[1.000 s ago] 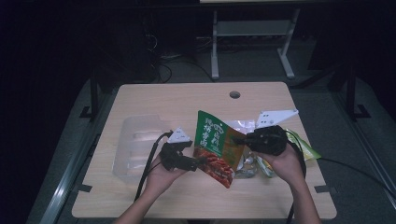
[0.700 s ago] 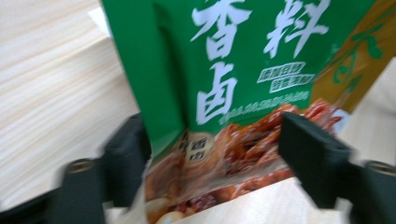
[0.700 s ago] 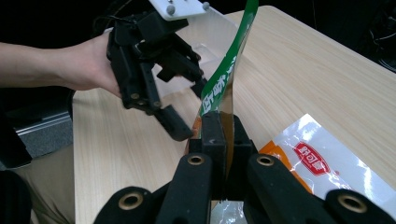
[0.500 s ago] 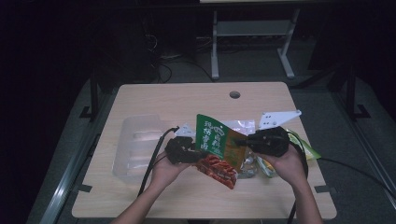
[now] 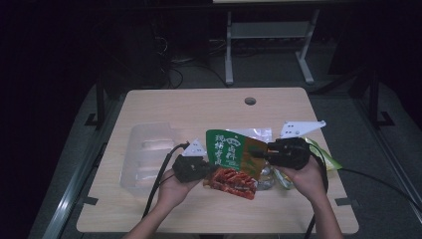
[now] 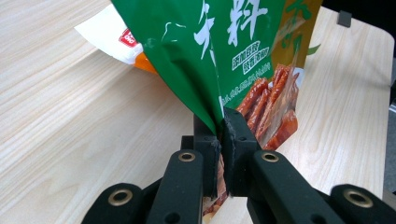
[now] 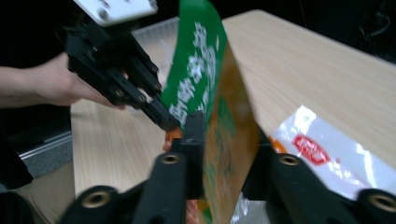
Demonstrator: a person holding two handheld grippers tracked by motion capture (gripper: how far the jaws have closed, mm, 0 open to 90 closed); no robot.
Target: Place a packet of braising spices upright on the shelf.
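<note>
One glossy green foil snack pouch, creased; left gripper just clamped onto its edge, right gripper jaws just easing apart around it; wood-grain table

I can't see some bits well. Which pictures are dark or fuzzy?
High view: dim, black all round the table. Left gripper view: bright and sharp on the green snack bag. Right gripper view: fuzzy, the near claw and the bag's print smeared.

Dim high view, dark surroundings, bright left claw view, blurred right claw view
</note>
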